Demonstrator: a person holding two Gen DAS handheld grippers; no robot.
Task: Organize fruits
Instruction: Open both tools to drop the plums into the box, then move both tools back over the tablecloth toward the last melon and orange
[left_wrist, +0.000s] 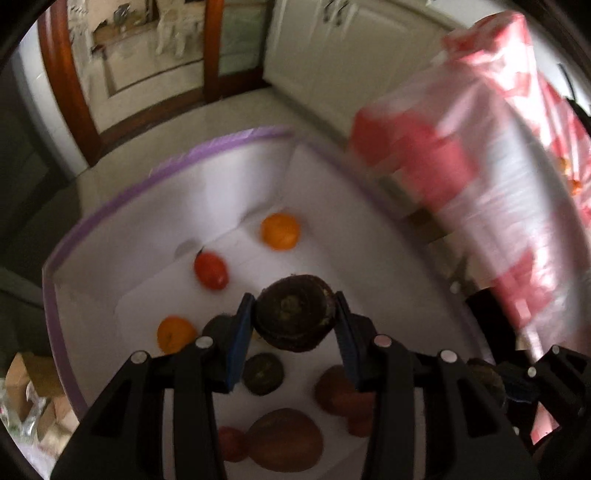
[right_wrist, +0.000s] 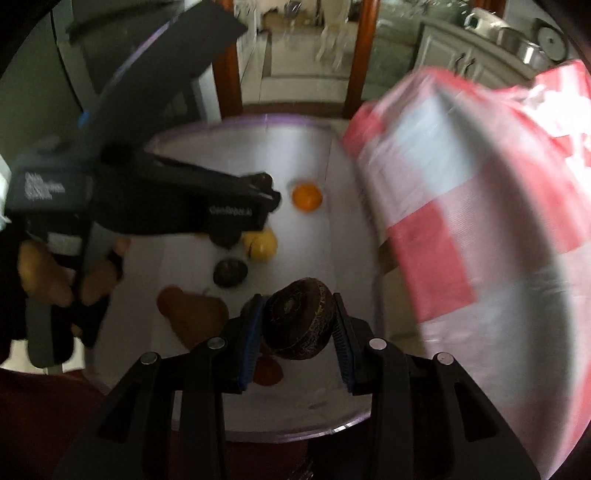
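The left gripper (left_wrist: 294, 319) is clamping a dark brown, flattened round fruit (left_wrist: 293, 312) above the white purple-rimmed bin (left_wrist: 177, 162). The right gripper (right_wrist: 298, 325) is clamping a second dark brown ridged fruit (right_wrist: 299, 317) likewise. Recommendation: lower each onto bare floor near the small dark green fruit (left_wrist: 263, 373) before releasing, keeping clear of the red-and-white plastic bag (right_wrist: 480, 221).

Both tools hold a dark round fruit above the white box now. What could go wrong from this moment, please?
1. Both the left tool and the right tool pinch a dark round fruit by its curved sides; either could slip out and strike the fruits below.
2. The red-and-white bag hangs against the box rim; it may be snagged.
3. The tools are near each other over the box and could collide.
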